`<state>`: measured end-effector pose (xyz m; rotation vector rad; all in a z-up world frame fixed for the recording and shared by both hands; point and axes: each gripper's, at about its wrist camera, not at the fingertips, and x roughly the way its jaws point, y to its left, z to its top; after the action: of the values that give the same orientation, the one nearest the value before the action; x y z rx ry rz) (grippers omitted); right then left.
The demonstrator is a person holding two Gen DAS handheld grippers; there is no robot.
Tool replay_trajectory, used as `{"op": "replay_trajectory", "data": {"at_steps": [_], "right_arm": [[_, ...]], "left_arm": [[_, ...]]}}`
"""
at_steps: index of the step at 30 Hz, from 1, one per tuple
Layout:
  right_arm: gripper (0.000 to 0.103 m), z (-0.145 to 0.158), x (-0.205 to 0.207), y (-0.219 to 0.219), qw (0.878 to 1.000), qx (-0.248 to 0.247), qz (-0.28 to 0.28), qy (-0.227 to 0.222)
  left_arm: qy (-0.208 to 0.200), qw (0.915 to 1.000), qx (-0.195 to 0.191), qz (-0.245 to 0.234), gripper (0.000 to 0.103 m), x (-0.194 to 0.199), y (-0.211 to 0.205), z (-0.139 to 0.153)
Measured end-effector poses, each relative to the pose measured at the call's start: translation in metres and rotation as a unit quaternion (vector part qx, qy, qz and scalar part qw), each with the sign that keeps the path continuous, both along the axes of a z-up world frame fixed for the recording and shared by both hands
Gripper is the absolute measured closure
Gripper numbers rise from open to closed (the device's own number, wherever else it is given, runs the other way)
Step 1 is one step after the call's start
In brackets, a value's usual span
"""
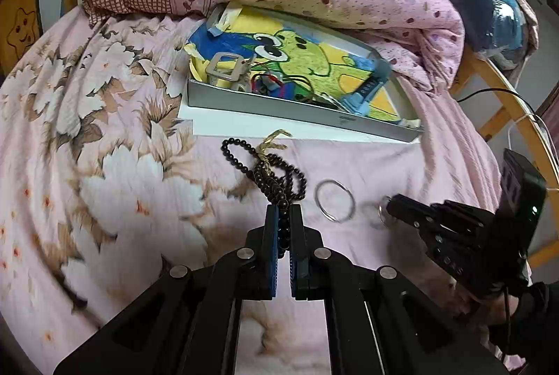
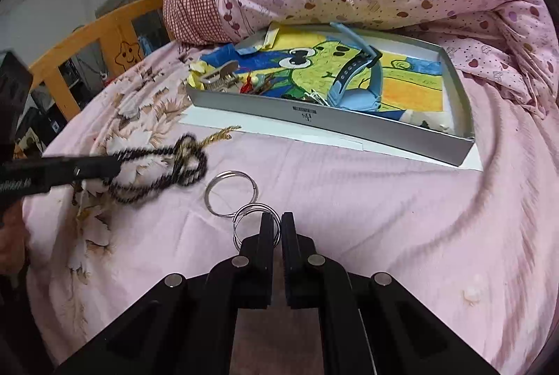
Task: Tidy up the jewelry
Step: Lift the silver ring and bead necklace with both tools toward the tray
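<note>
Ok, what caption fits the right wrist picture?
Right gripper shut on a silver ring, a second ring loose on the pink bedsheet.

Two silver rings (image 2: 231, 193), one dark bead string (image 1: 276, 181) (tasselled), one grey tray (image 2: 328, 123), one blue watch (image 2: 356, 85).

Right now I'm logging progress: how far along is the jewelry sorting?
Done: a blue watch and small pieces lie in the tray. In hand: left hand-held gripper holds the bead string, right a silver ring. Left: another ring on the bed.
</note>
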<state>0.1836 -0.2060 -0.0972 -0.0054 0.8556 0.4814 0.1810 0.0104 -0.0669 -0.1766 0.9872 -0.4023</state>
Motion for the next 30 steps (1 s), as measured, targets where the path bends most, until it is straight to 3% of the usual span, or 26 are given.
{"op": "replay_trajectory", "data": {"at_steps": [11,23,30], "right_arm": [[0.098,0.026,-0.019,-0.008,0.999,0.029,-0.004,-0.034],[0.098,0.046,-0.030,-0.015,0.997,0.056,-0.003,-0.060],[0.098,0.057,-0.033,-0.021,0.995,0.068,-0.006,-0.072]], "left_arm": [[-0.026,0.9989,-0.039,0.009,0.100,-0.041,0.002,0.029],[-0.076,0.9966,-0.033,0.003,0.100,-0.062,0.001,0.072],[-0.123,0.9919,-0.032,-0.008,0.100,-0.066,-0.004,0.112]]}}
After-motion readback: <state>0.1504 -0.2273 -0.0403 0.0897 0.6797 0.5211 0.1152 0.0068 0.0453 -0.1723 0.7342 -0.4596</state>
